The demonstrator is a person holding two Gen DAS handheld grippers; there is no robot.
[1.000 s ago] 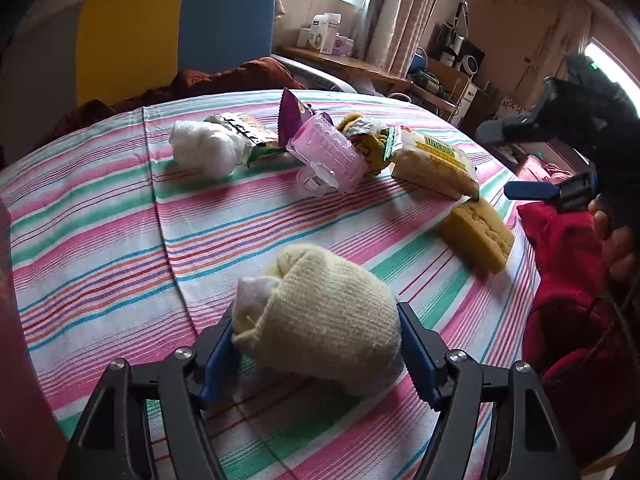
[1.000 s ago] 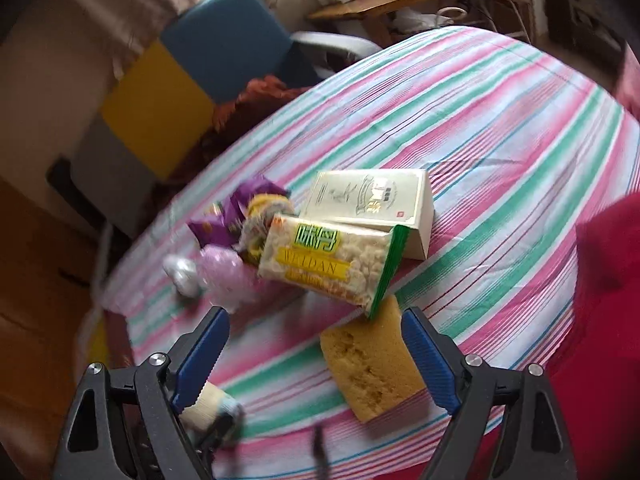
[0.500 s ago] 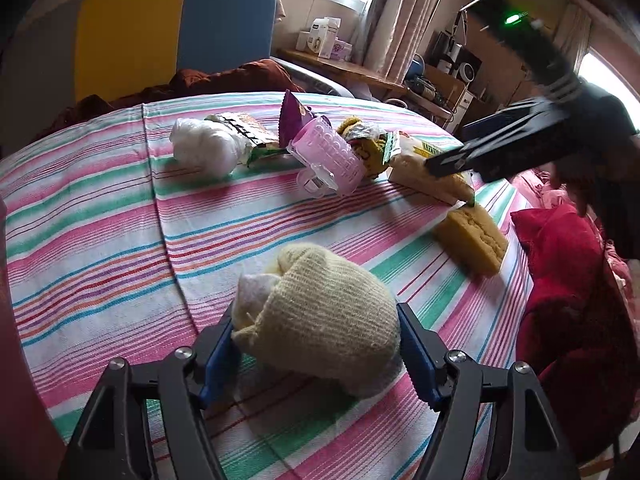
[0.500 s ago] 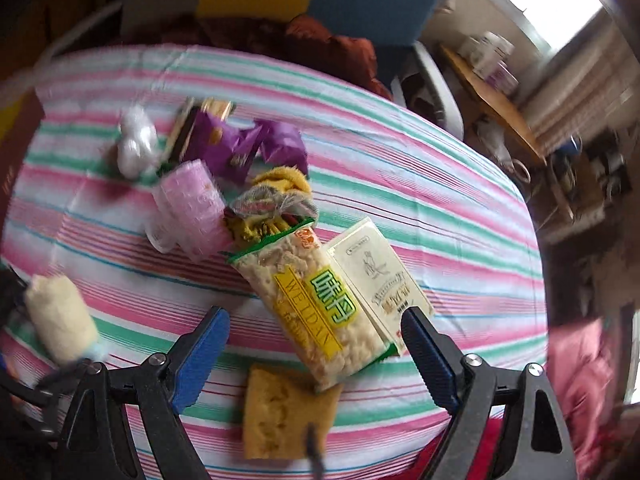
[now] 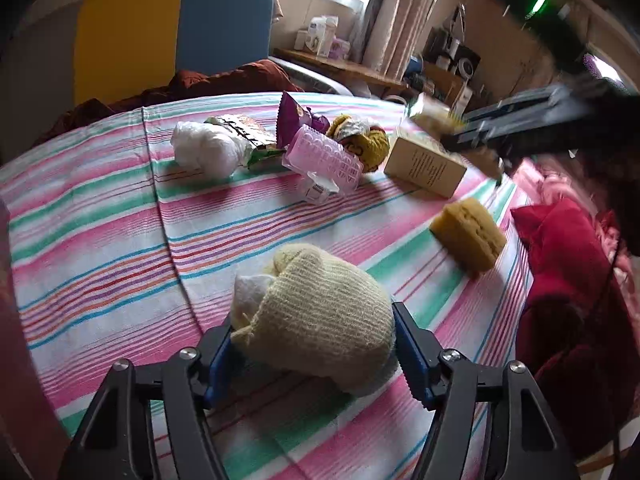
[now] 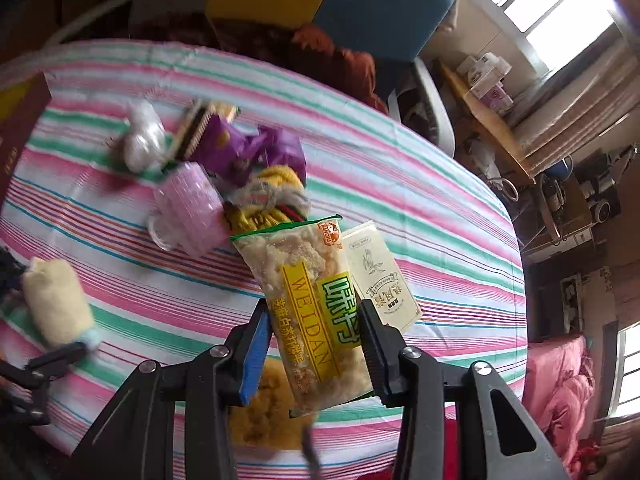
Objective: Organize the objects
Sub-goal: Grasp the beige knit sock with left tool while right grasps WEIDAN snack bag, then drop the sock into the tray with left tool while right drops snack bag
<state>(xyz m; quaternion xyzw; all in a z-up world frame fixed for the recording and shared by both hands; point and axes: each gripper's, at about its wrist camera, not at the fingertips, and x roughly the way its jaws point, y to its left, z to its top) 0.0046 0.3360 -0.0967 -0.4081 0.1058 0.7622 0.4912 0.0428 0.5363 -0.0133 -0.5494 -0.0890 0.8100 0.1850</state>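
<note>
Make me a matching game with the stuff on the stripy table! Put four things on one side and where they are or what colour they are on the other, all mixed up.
Things:
1. rolled cream sock
2. WEIDAN snack bag
3. yellow sponge
4. pink plastic cup

Places or colours:
A. lying on its side in the pile of things
B. between the pads of the left gripper
C. alone on the cloth, nothing touching it
D. pinched in the right gripper

Pairs: 1-B, 2-D, 3-C, 4-A
</note>
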